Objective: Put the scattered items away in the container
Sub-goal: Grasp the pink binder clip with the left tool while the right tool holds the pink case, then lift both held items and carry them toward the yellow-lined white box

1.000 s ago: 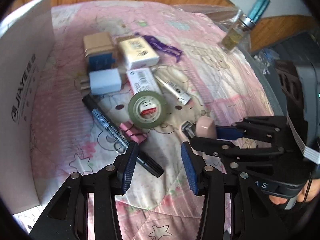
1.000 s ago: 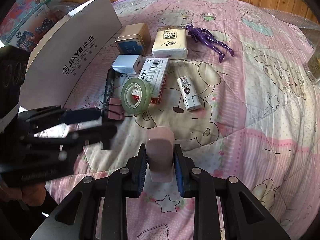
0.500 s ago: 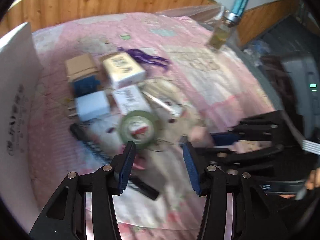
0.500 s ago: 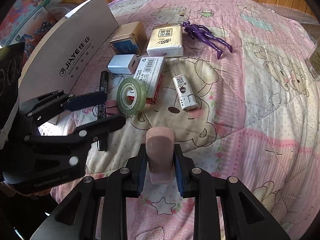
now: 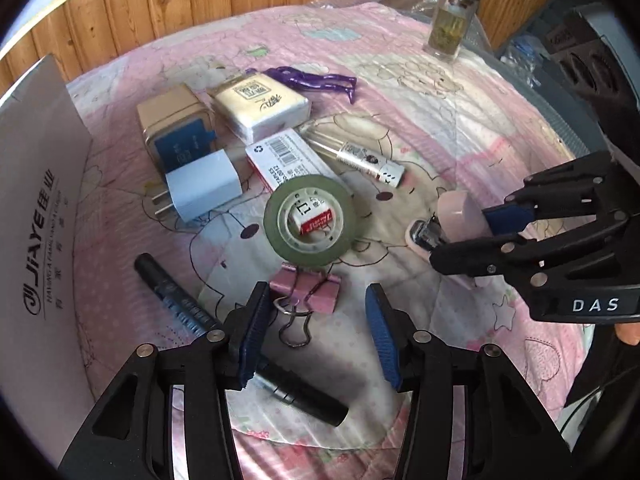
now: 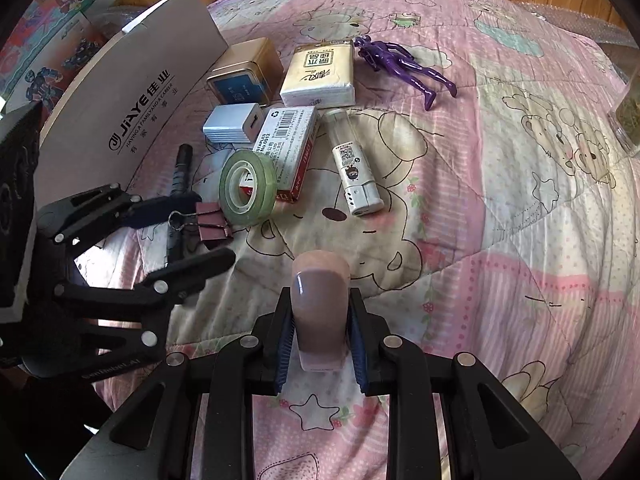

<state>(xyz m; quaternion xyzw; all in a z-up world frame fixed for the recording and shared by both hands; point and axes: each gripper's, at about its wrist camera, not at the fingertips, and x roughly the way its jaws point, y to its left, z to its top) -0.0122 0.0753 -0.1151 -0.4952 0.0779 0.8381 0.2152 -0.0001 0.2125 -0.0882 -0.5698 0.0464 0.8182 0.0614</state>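
So the right gripper (image 6: 322,336) is clamped on a small pink stapler (image 6: 320,312), glossy rounded top, blue pads pressing both its sides. It's held just above the pink cartoon quilt (image 6: 500,240), toward the near edge of the bed. From the left wrist view you can see the stapler's metal nose (image 5: 426,234) poking out the front, which the right wrist view hides completely.

The left gripper (image 5: 316,332) hangs with its jaws spread wide and nothing between them, tips either side of a pink binder clip (image 5: 306,288), with a black marker (image 5: 236,332) running under its left finger.

Rest of the clutter sits mid-bed: a green tape roll (image 5: 310,218) leaning on a staples box (image 5: 286,156), a white charger plug (image 5: 202,184), a gold tin (image 5: 174,128), a tissue pack (image 5: 262,104), a lighter (image 5: 360,156) and a purple figure (image 5: 316,80). The white cardboard box (image 5: 36,220) stands along the bed's left edge.

Only the left view shows the whole glass bottle (image 5: 450,26) at the far right corner.
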